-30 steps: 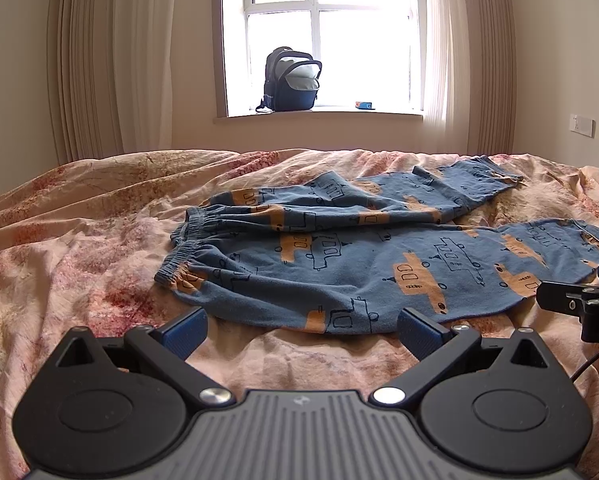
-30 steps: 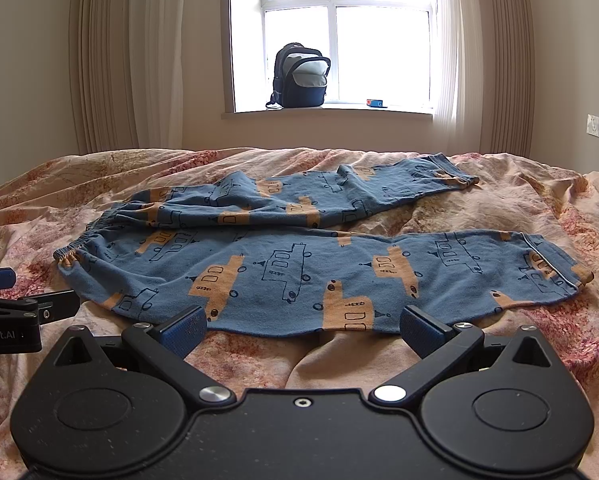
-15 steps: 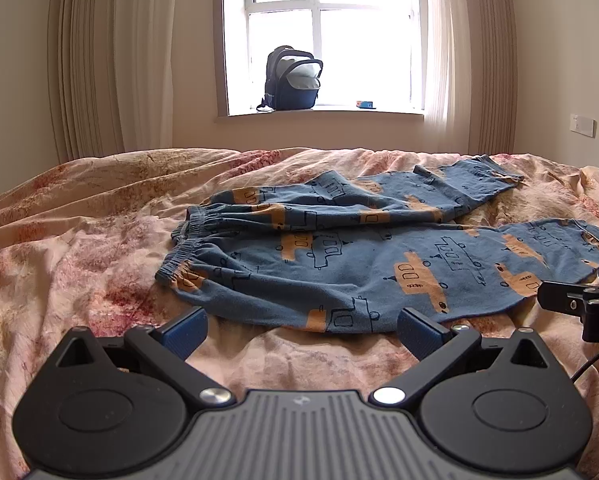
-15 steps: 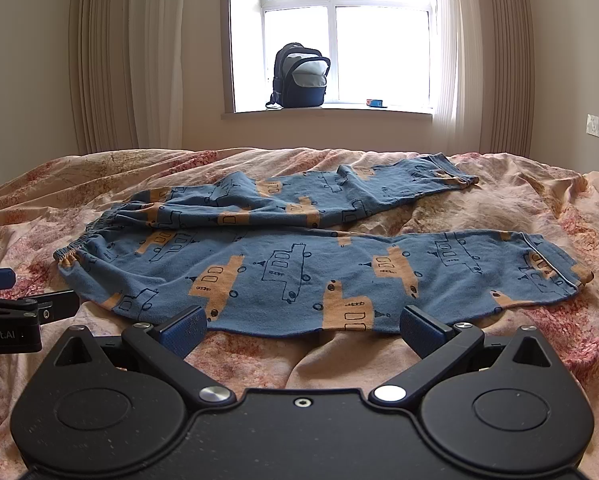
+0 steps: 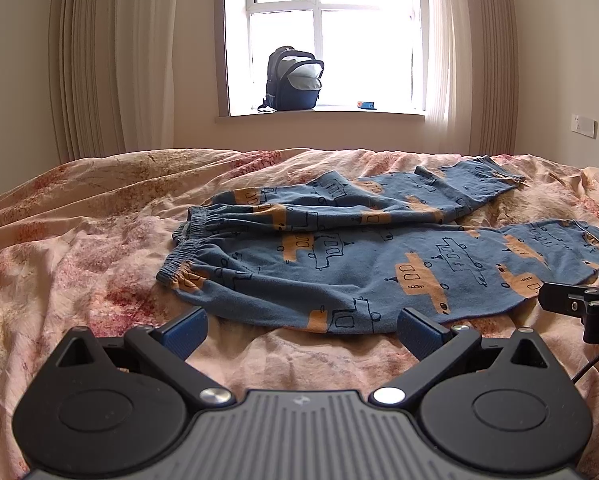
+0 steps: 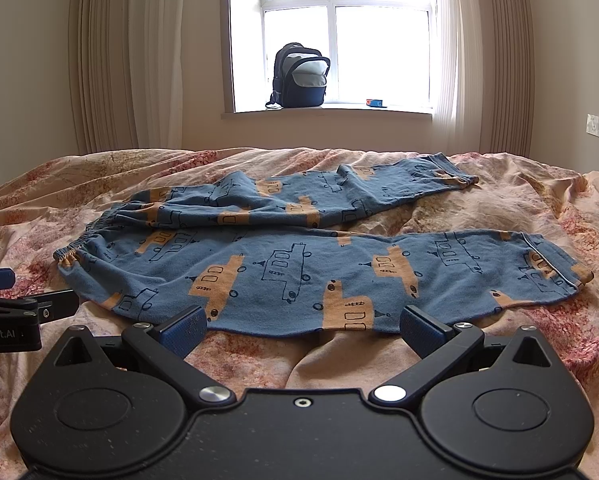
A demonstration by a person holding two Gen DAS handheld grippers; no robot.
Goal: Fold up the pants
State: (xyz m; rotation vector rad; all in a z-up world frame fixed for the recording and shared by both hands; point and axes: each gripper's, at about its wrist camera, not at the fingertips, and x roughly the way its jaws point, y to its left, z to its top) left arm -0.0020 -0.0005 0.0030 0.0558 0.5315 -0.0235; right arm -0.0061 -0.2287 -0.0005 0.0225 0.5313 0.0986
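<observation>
— On the floral bedspread (image 5: 79,248), where do the pants (image 5: 339,264) lie?

— Spread sideways, unfolded: elastic waistband (image 5: 183,252) to the left, both legs running right, the far leg angled away from the near one. Blue fabric, orange vehicle print.

— And the left gripper (image 5: 301,330)?

— Spread wide, gripping nothing, low over the bedspread just short of the near hem.

— The right gripper (image 6: 301,330)?

— Equally wide apart, empty, in front of the near leg's edge.

— Anything behind?

— A backpack (image 6: 301,80) stands on the windowsill (image 6: 327,112).
</observation>
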